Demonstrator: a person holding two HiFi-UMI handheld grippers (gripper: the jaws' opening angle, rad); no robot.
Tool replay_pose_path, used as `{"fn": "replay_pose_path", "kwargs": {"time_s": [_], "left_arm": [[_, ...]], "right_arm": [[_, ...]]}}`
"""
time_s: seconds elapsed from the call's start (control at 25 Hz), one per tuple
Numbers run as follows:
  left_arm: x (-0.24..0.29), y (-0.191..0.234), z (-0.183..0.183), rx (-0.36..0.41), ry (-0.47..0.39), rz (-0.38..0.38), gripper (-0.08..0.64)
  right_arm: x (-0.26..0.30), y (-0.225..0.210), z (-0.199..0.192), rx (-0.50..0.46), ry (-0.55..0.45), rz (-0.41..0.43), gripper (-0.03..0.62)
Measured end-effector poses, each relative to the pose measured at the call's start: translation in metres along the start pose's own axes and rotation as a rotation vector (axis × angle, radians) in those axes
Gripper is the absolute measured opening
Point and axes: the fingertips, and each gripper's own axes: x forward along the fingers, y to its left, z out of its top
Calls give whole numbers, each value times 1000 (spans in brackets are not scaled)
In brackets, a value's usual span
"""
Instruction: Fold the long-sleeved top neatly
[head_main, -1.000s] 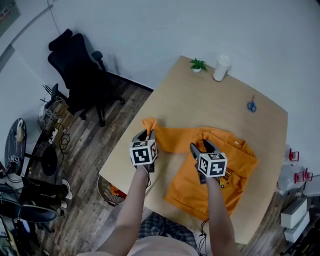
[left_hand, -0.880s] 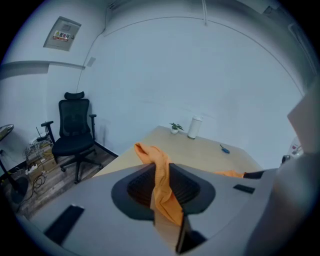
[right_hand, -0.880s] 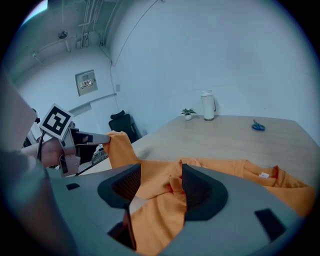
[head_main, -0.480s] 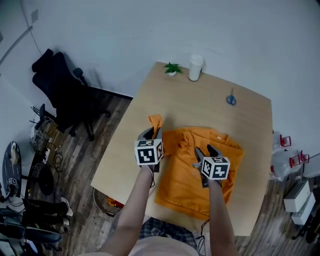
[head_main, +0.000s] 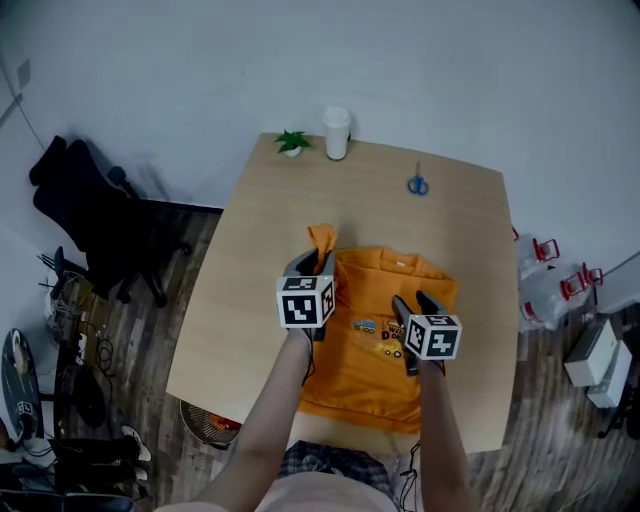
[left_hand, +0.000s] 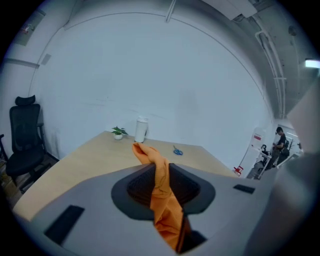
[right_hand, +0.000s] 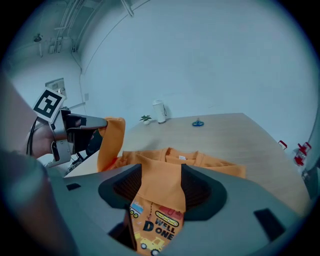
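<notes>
An orange long-sleeved top (head_main: 372, 345) with a printed front lies on the wooden table (head_main: 250, 250), its collar toward the far side. My left gripper (head_main: 309, 263) is shut on a sleeve (left_hand: 159, 192); the cuff end (head_main: 321, 238) sticks up past the jaws. In the right gripper view, that same left gripper (right_hand: 100, 127) holds the sleeve hanging at the left. My right gripper (head_main: 416, 299) is shut on a flat band of the orange fabric (right_hand: 161, 185), lifted above the print (right_hand: 156, 227). Both grippers hover over the top's body.
A small potted plant (head_main: 293, 142) and a white cup (head_main: 336, 133) stand at the table's far edge, with blue scissors (head_main: 417, 184) to their right. A black office chair (head_main: 85, 215) is on the floor to the left. Boxes and bags (head_main: 585, 350) lie right of the table.
Both grippers have carried the sleeve rightward over the top's body. The left gripper rose a little. The top now looks narrower, with its print showing.
</notes>
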Motion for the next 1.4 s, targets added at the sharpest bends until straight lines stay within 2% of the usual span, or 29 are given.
{"fn": "replay_pose_path", "kwargs": {"time_s": [0.28, 0.52, 0.8, 1.04, 1.2, 1.4], "left_arm": [[30, -83, -2, 88, 21, -149, 83], [48, -152, -20, 126, 46, -258, 84], [64, -212, -49, 188, 102, -375, 84], [80, -239, -97, 245, 210, -435, 91], [88, -245, -121, 228, 275, -460, 101], [87, -262, -135, 205, 310, -529, 168]], "right_arm": [[-28, -40, -8, 53, -13, -68, 250], [-50, -70, -18, 94, -24, -118, 245], [-72, -96, -31, 133, -26, -175, 244], [-87, -115, -47, 166, -26, -217, 242], [-95, -124, -57, 185, -21, -235, 243], [-103, -133, -65, 204, -20, -252, 244]]}}
